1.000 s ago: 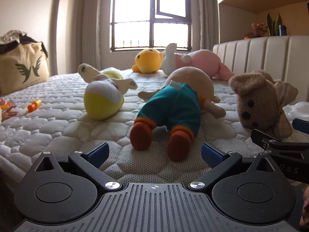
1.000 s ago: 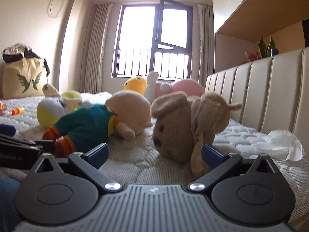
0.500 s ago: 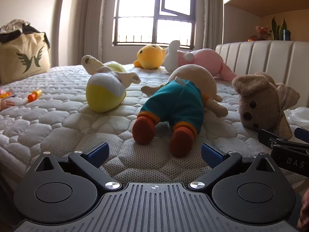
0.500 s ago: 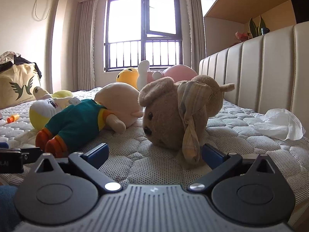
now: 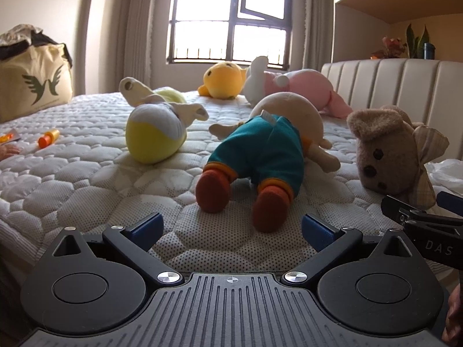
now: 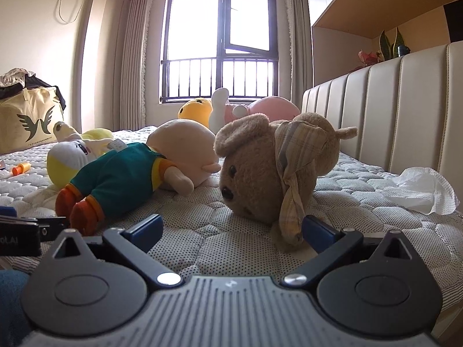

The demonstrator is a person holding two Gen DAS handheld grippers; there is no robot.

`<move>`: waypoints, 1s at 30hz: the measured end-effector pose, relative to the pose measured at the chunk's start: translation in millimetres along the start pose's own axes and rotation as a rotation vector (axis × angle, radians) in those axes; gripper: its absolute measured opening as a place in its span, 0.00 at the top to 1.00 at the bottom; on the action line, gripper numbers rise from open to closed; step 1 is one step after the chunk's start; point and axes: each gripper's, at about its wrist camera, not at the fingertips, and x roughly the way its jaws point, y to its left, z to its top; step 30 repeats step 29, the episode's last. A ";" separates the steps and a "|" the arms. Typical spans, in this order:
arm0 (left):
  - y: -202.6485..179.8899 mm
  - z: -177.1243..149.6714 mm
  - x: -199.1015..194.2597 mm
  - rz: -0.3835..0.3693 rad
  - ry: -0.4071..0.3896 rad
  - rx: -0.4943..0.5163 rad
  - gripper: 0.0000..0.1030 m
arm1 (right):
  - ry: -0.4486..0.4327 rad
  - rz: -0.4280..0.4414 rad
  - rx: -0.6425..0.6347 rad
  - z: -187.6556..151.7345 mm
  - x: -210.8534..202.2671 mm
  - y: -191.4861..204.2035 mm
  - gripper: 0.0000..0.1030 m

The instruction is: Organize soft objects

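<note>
My left gripper (image 5: 231,228) hung spread wide and empty over the near edge of the mattress (image 5: 86,185), its blue-tipped fingers (image 5: 147,225) well apart with only dotted fabric between them. My right gripper (image 6: 231,227) was equally wide and held nothing, though the plaid scarf end of the brown bear (image 6: 254,173) drooped just beside its right finger.

The bear was nubbly, worn plush, lying on its side with a round floppy ear and a crumpled checked scarf. Beside it, face down, lay the teal-suited doll (image 5: 260,153): smooth fleece overalls, rust-red rounded feet toward me, a pale bulbous head, a white tag at the back. To its left lay the yellow-and-white plush (image 5: 156,133), egg-shaped with long limp cream ears. Farther back, near the window (image 5: 231,17), sat a round orange-yellow plush (image 5: 224,82) touching a pink-and-white plush (image 5: 298,86).

The mattress was white, quilted in puffy hexagons with a perforated weave. A padded cream headboard (image 6: 390,110) with vertical channels ran along the right; crumpled white tissue (image 6: 419,190) lay by it. A canvas tote bag (image 5: 31,84) with a green bird print stood at far left, and a small orange tube (image 5: 47,138) lay near it. Pleated curtains framed the barred window.
</note>
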 end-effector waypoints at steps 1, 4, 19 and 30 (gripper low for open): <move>0.1 0.0 0.2 -0.002 0.002 -0.001 0.00 | 0.001 0.001 0.000 0.0 0.2 0.0 0.00; 1.2 0.0 0.6 -0.009 0.003 -0.004 0.00 | 0.000 0.000 -0.003 -0.2 0.6 0.7 0.00; 5.8 -0.3 1.8 -0.011 0.020 -0.033 0.00 | 0.000 -0.001 -0.010 -1.6 0.3 2.7 0.00; 4.7 0.2 0.4 -0.015 0.006 -0.016 0.00 | -0.002 0.009 0.000 -2.6 -8.1 0.9 0.00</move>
